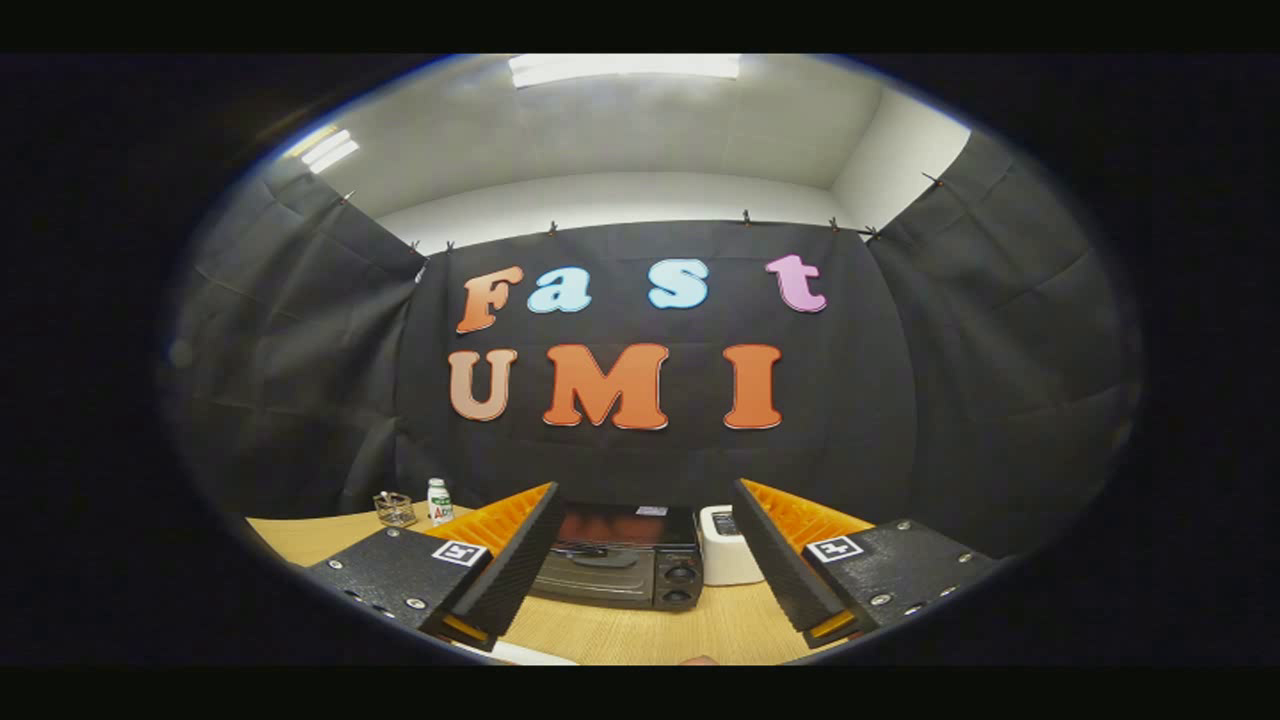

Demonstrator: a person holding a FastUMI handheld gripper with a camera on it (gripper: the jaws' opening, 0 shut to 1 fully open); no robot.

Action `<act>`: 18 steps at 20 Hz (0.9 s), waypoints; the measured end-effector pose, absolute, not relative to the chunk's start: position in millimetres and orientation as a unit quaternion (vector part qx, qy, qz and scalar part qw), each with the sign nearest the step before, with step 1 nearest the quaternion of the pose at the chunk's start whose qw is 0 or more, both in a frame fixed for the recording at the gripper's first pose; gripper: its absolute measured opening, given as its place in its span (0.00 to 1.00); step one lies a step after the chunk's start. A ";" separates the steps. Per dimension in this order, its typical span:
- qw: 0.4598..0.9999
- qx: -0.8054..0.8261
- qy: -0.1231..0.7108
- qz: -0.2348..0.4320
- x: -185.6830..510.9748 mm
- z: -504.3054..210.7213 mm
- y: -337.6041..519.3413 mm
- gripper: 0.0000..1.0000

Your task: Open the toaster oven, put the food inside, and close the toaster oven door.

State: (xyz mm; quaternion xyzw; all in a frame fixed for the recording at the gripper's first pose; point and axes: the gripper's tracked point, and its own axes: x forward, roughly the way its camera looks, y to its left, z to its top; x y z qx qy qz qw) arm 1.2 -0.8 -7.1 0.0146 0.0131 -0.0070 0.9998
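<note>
toaster oven door closed, gripper clear of it.
gripper (640,560) fingers spread wide, holding nothing; toaster oven (620,568) lower centre on wooden table (640,630), white appliance (728,545) touching its right.

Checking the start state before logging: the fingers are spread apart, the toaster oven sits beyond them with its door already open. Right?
Not quite: in the gripper view the toaster oven has its door shut. The gripper fingers are spread apart and hold nothing, with the oven beyond them.
</note>
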 end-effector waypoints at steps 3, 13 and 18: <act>1.000 0.014 0.014 -0.010 2.2 -9.4 -2.1 1.00; 1.000 0.007 0.011 0.011 1.8 -10.7 10.1 1.00; 1.000 0.009 0.015 0.012 5.1 -14.4 14.3 1.00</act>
